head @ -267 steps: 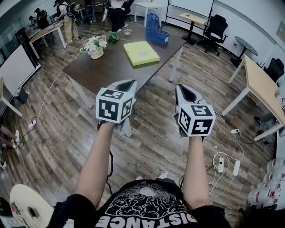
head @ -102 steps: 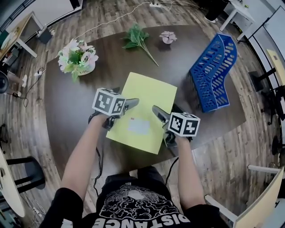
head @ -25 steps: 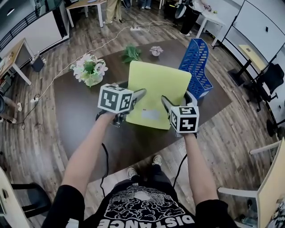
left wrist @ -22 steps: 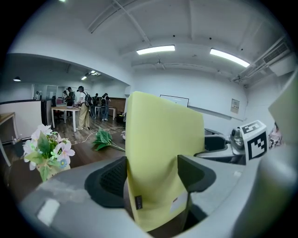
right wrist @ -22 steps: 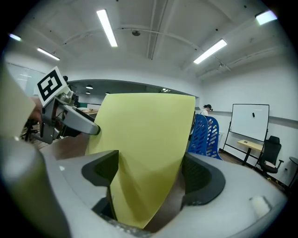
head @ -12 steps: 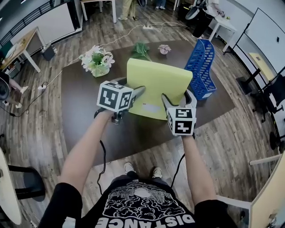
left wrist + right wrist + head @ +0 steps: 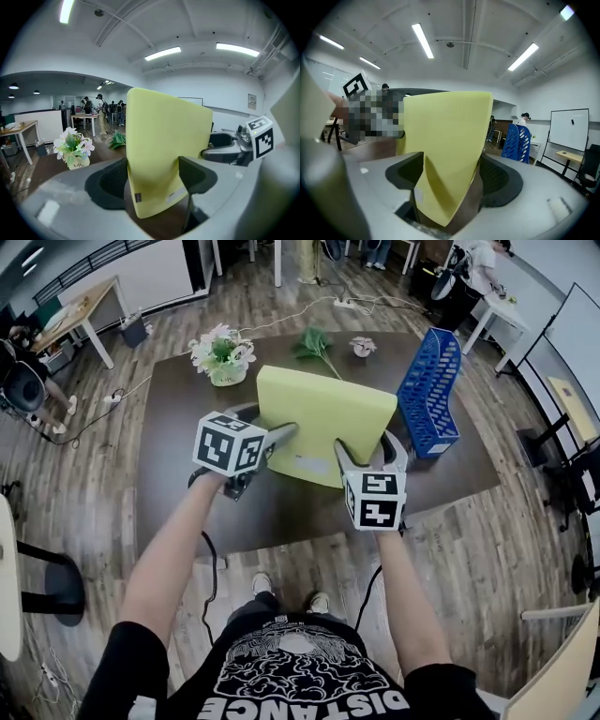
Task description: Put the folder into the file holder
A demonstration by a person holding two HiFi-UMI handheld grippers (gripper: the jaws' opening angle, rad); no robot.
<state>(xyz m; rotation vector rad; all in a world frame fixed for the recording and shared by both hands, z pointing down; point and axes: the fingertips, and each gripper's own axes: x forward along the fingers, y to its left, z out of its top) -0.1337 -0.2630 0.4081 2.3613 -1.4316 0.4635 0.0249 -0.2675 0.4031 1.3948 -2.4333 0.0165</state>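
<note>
Left hand-held gripper [image 7: 269, 425] pinches the yellow folder [image 7: 323, 418] at its near-left edge. Right hand-held gripper [image 7: 367, 450] jaws closing on the near-right edge. Folder is tilted up above the tabletop [image 7: 173, 404], blue file holder [image 7: 428, 395] to its right.

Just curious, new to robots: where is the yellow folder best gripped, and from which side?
The folder's near edge, from the person's side, a gripper at each corner: it's a flat slab held tilted, that edge free. The left gripper grips there; the right gripper is closing its fingers there.
</note>
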